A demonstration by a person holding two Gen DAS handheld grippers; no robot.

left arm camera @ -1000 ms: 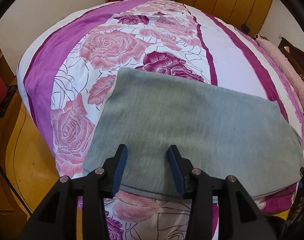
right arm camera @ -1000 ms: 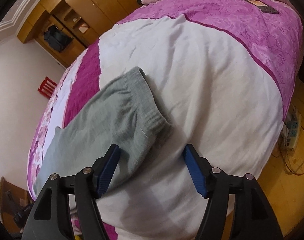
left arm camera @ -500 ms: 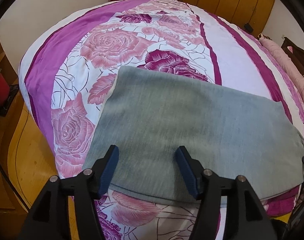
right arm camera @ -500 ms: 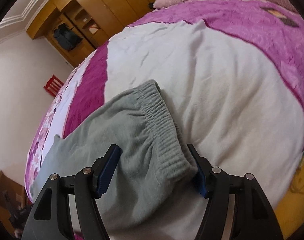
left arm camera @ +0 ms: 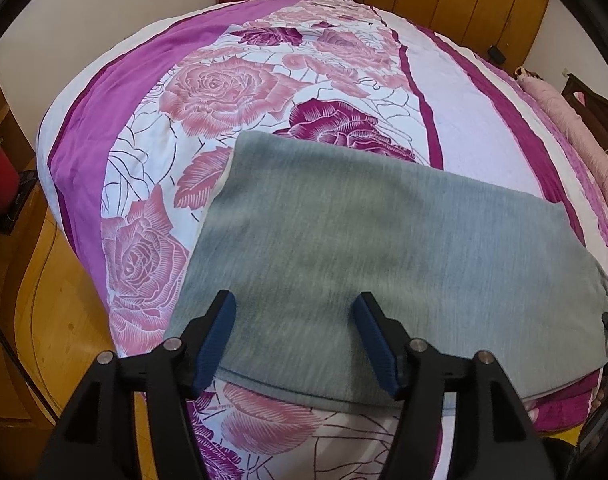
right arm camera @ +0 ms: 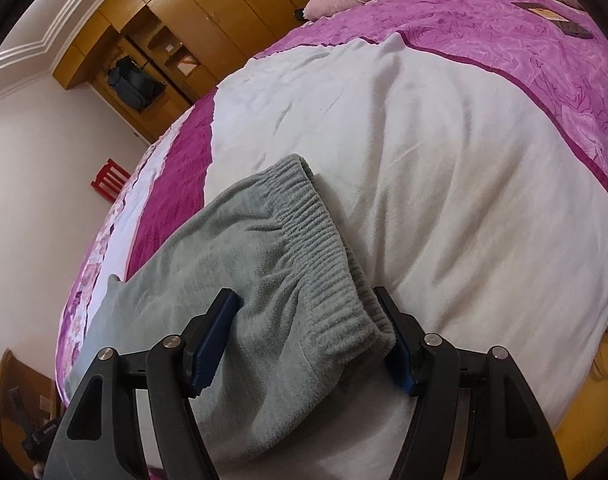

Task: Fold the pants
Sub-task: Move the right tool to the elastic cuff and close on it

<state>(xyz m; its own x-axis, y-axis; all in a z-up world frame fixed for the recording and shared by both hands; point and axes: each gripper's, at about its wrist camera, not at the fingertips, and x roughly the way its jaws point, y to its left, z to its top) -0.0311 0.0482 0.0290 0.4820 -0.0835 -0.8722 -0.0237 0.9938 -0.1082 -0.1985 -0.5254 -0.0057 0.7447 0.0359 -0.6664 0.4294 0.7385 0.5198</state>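
Left wrist view: the left gripper (left arm camera: pixel 294 336) hovers with its blue-padded fingers (left arm camera: pixel 216 340) spread wide, holding nothing. Beneath and ahead of it the grey pants (left arm camera: pixel 383 256) lie flat on the bed (left arm camera: pixel 116 112), close to its near edge, already doubled into one long band. The band's long axis runs across this view, from the leg end at the gripper's left toward the far right, where the cloth disappears at the frame's edge. The near hem passes just under the fingertips, so this gripper sits over the leg half, a little in from the corner.

Right wrist view: the right gripper (right arm camera: pixel 309 330) also stands open, its jaws straddling the ribbed waistband (right arm camera: pixel 323 248). The inner pad rests on or just above the grey cloth; the outer finger sits beside the waistband's near corner, against the white part of the bed. I cannot tell whether the pads press the fabric. From here the pants stretch away to the left, toward the flowered end of the bed.

Judged from this, each gripper covers one end of the band, and the coming fold likely turns on bringing one end along that long axis onto the other; the right gripper, already around the waistband, looks nearer to a grasp.
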